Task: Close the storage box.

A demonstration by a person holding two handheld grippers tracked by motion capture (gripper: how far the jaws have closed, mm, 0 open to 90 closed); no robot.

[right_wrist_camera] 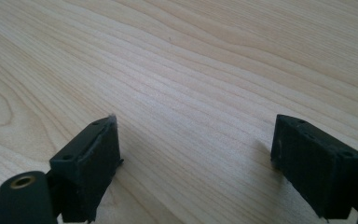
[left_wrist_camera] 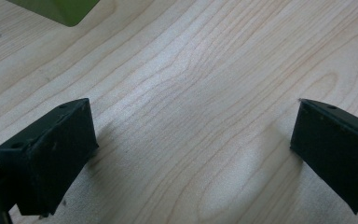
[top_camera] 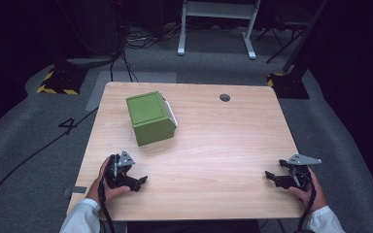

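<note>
A green box [top_camera: 150, 118] stands on a pale wooden worktop [top_camera: 213, 145], toward its far left part. The left claw [top_camera: 138, 182] rests on the worktop just nearer the person than the box, jaws spread wide, holding nothing. The right claw [top_camera: 270, 176] lies well to the right of the box, near the worktop's right edge, also spread wide and unloaded.

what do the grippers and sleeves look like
Both grippers, left and right, are black with two blocky jaws. Each carries a grey three-cornered plate on top and trails a black cable. The person wears white sleeves.
</note>
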